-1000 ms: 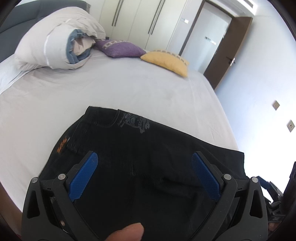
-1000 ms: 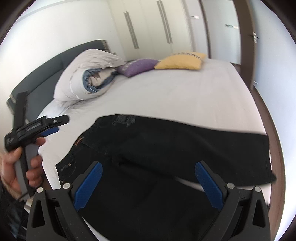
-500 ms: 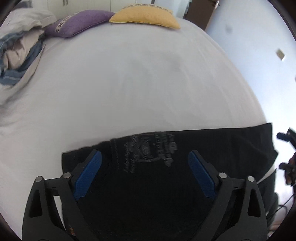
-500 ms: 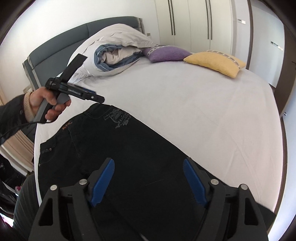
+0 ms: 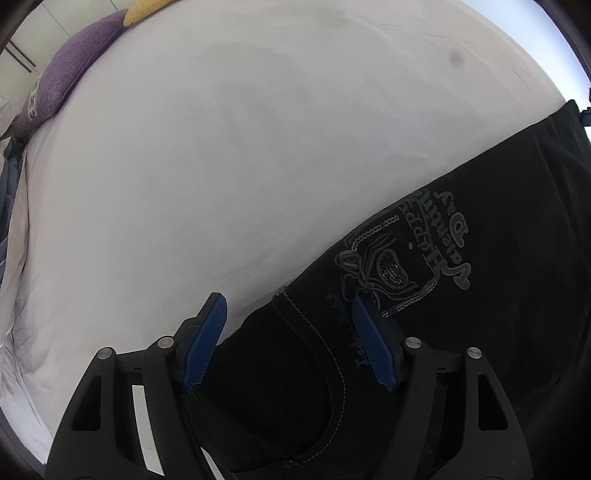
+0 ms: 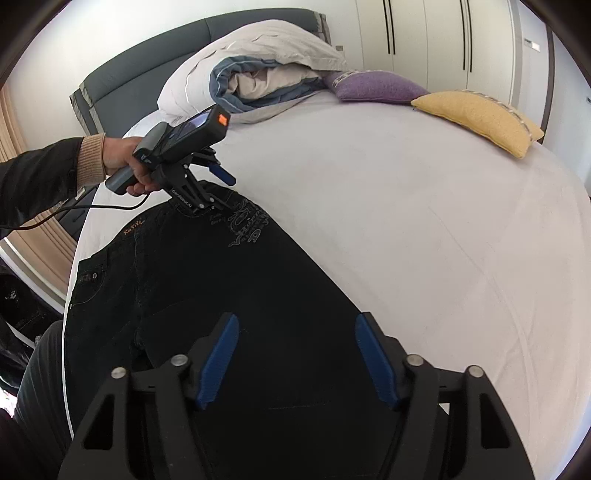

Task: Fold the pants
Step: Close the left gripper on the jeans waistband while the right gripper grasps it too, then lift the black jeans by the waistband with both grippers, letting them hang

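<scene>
- While the left cam shows only pants corner between left gripper jaws, apart, right cam shows pants lengthwise on bed.
- Right gripper jaws apart over pants.

This is a bedroom in a home. A wide bed with a plain white sheet fills most of both views, backed by a padded dark grey headboard. A rolled white and blue duvet, a purple cushion and a yellow cushion lie at its head. Behind stand tall pale doors with long dark handles, probably a fitted wardrobe.
</scene>
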Available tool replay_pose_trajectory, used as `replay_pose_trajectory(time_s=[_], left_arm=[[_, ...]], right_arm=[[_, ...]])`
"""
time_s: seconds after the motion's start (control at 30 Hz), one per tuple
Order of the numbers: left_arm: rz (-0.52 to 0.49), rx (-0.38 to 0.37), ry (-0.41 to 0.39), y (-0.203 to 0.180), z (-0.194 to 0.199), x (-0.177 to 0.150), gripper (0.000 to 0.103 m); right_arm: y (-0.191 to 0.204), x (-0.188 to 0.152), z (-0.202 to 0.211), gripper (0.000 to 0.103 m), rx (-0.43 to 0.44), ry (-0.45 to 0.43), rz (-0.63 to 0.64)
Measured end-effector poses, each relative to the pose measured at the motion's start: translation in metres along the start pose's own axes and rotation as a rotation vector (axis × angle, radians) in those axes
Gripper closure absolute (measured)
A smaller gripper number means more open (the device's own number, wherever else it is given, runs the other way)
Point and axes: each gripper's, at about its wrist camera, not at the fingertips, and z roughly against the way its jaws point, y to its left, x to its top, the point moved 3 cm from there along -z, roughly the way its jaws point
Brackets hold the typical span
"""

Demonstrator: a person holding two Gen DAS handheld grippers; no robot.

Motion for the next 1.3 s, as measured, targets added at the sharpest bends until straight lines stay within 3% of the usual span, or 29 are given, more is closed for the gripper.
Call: replay_pose_trajectory(time_s=[0.17, 0.23, 0.3, 0.4, 0.47, 0.6, 0.83, 0.93, 1.07, 1.3], left_arm=[[0.045, -0.067, 0.027, 0.012, -0.017, 0.008, 0.037], [0.048, -0.090, 0.031, 0.011, -0.018, 0.010, 0.050], [0.044, -0.078, 0.025, 0.013, -0.017, 0.014, 0.084], [0.010, -0.009, 0.005, 0.001, -0.013, 0.014, 0.094], [0.004, 0.028, -0.022, -0.005, -0.009, 0.012, 0.096], [0.043, 0.033, -0.106, -0.001, 0.009, 0.005, 0.096], [0.042, 0.047, -0.250, 0.010, 0.065, -0.035, 0.096], [0.049, 0.032, -0.274, 0.014, 0.064, -0.064, 0.096], [0.053, 0.027, -0.281, 0.018, 0.071, -0.064, 0.096], [0.081, 0.026, -0.299, 0.011, 0.064, -0.052, 0.096]], right_arm=[[-0.003, 0.002, -0.012, 0.039, 0.015, 0.031, 0.020], [-0.010, 0.006, -0.019, 0.041, 0.014, 0.042, 0.016], [-0.016, 0.012, -0.023, 0.043, 0.014, 0.047, 0.016], [-0.022, 0.023, -0.039, 0.048, 0.014, 0.073, 0.020], [-0.027, 0.031, -0.054, 0.050, 0.018, 0.101, 0.019], [-0.030, 0.041, -0.086, 0.054, 0.017, 0.177, 0.039], [-0.026, 0.055, -0.114, 0.062, 0.031, 0.231, 0.088], [-0.026, 0.057, -0.121, 0.070, 0.040, 0.270, 0.098], [-0.024, 0.058, -0.123, 0.092, 0.054, 0.296, 0.122], [-0.020, 0.062, -0.110, 0.099, 0.016, 0.266, 0.147]])
